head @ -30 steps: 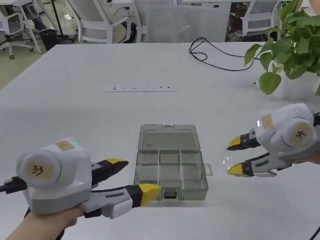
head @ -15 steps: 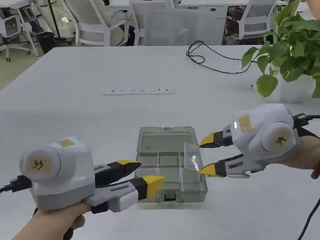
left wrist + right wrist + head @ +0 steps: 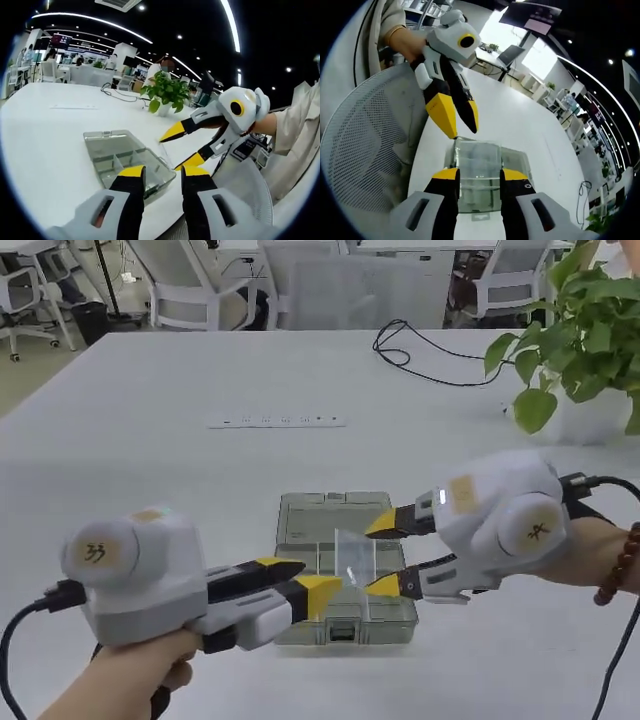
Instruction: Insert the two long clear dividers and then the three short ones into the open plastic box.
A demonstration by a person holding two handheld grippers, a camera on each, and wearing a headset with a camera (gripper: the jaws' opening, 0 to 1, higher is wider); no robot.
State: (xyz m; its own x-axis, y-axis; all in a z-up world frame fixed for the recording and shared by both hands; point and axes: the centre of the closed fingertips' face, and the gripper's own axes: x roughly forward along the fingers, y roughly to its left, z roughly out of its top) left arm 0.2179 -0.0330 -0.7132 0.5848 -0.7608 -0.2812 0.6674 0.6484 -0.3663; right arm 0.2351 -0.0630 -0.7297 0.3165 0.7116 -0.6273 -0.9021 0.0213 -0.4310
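Right hand-held gripper [image 3: 372,558], centre-right in the head view, clasps a clear divider [image 3: 352,550] over the open plastic box [image 3: 330,518] at mid-frame. Left hand-held gripper [image 3: 305,577], lower left, is parted and empty. The white bench [image 3: 150,440] carries a power strip [image 3: 277,422], a black cable [image 3: 425,355] and, upper right, a potted plant [image 3: 580,330]. Office chairs [image 3: 195,290] stand along the top.
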